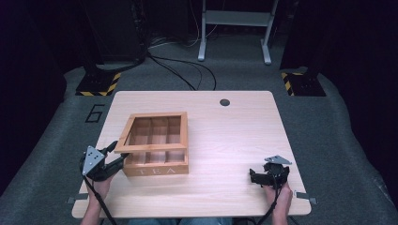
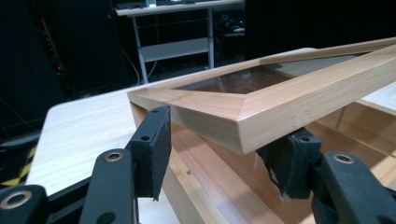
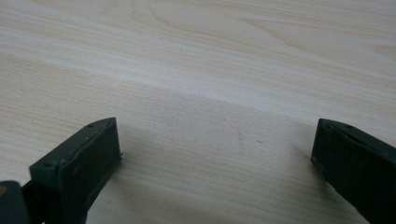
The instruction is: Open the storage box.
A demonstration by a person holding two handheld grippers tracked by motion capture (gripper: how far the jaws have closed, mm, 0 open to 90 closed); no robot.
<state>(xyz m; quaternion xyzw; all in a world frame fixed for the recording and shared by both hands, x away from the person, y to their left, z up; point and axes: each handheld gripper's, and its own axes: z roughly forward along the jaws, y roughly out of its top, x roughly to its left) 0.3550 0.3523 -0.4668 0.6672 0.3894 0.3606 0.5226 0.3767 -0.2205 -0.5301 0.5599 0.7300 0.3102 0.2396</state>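
Left gripper (image 2: 219,158) has its jaws spread wide around the near corner of the box's lid (image 2: 261,112), one on each side. The lid is a wooden frame with a clear pane, raised a bit above the wooden box (image 2: 210,186). Light table (image 2: 84,126) underneath, dark room behind.

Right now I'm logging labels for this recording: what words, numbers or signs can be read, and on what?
"TEA": pale letters on the front wall of the wooden compartment box with the glass-paned lid.
"6": dark numeral marked on the grey carpet floor, left of the light wooden table.
No text on the left gripper or the right gripper.
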